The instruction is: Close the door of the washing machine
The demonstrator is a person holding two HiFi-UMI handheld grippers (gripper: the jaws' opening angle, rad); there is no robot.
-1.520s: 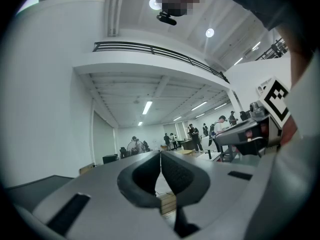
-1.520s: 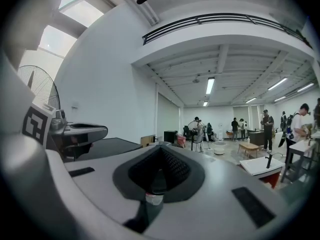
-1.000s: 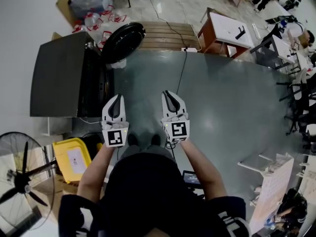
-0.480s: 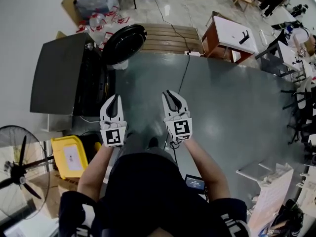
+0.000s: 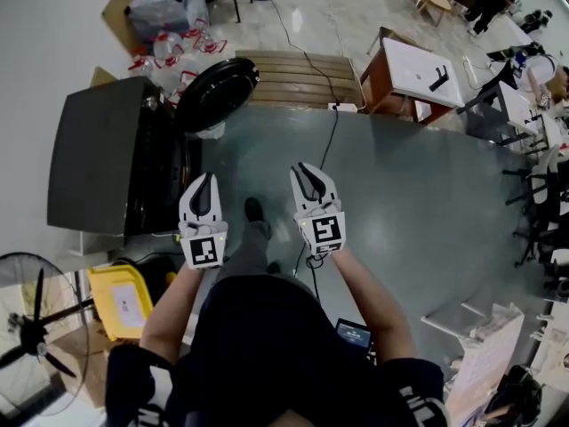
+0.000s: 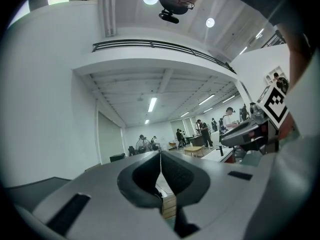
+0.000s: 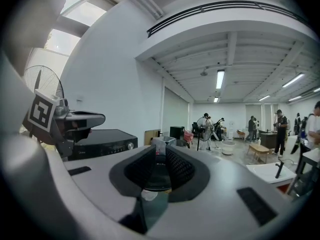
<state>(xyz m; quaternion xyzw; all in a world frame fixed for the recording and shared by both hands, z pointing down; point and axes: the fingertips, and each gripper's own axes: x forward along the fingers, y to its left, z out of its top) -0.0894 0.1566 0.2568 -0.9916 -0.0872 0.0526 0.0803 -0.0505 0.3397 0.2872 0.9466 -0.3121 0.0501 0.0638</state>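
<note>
The dark washing machine (image 5: pixel 102 154) stands at the left of the head view, and its round black door (image 5: pixel 218 92) is swung open at the far corner. My left gripper (image 5: pixel 205 179) is shut and empty, just right of the machine's front and apart from it. My right gripper (image 5: pixel 307 169) hovers over the grey floor with a narrow gap; its jaws have just been opening and nothing is between them. In the left gripper view the left gripper (image 6: pixel 160 154) has its pads meeting. In the right gripper view the right gripper (image 7: pixel 159 151) frames the dark door (image 7: pixel 157 173), with the machine (image 7: pixel 102 141) to the left.
A wooden pallet (image 5: pixel 298 69) lies beyond the door, and a black cable (image 5: pixel 331 132) runs from it across the floor. A yellow bin (image 5: pixel 124 301) and a fan (image 5: pixel 36 336) sit at the near left. A white-topped table (image 5: pixel 413 60) stands at the far right. My shoe (image 5: pixel 254 210) shows between the grippers.
I have stepped forward: the machine and its door sit lower and nearer in the head view, and a shoe now shows ahead. Both grippers travelled along with me.
</note>
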